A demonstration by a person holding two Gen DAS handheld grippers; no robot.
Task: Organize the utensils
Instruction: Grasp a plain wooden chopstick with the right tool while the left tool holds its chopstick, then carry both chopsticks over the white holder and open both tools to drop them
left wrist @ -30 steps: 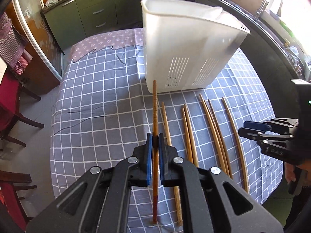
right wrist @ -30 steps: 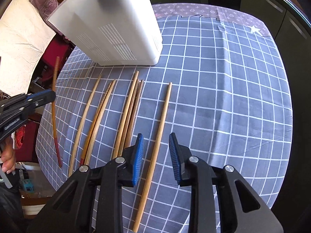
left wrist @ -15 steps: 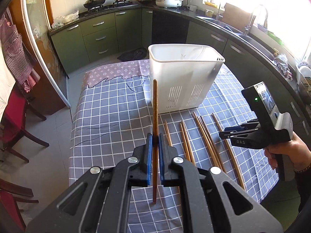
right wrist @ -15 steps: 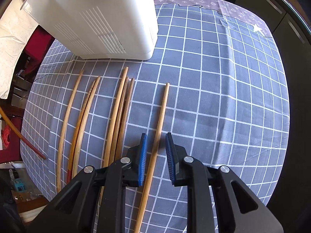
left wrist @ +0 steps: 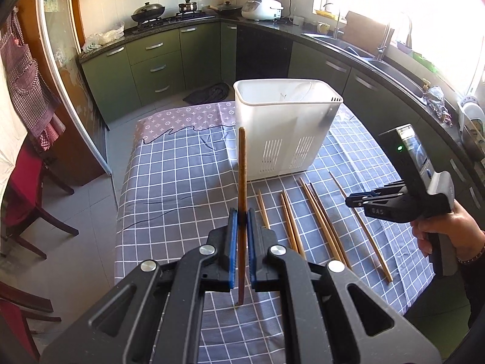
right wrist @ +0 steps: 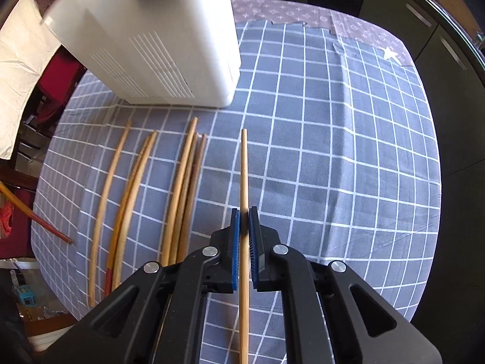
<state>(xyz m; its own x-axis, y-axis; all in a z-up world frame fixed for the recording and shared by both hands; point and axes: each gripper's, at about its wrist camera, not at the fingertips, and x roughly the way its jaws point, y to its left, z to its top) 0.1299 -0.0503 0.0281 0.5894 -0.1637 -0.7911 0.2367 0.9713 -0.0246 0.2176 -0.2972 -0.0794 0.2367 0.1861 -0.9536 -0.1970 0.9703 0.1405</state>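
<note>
Left claw [left wrist: 240,221] clamped mid-shaft on a dark brown wooden chopstick [left wrist: 241,163], lifted, the white slotted plastic bin [left wrist: 285,127] at one o'clock. Right claw [right wrist: 244,221] pinches a pale bamboo chopstick [right wrist: 243,170] low over the checked counter [right wrist: 333,151]. Light, stiff, slippery; grip mid-length.

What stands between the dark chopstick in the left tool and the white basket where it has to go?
Nothing visible does. The dark chopstick, held by the left tool, is raised above the table, and only bare checked cloth lies before the white basket, whose top is open.

I see matt wooden chopsticks [right wrist: 178,188] on a checked cloth [right wrist: 333,151], beside a smooth white plastic holder [left wrist: 285,127].
</note>
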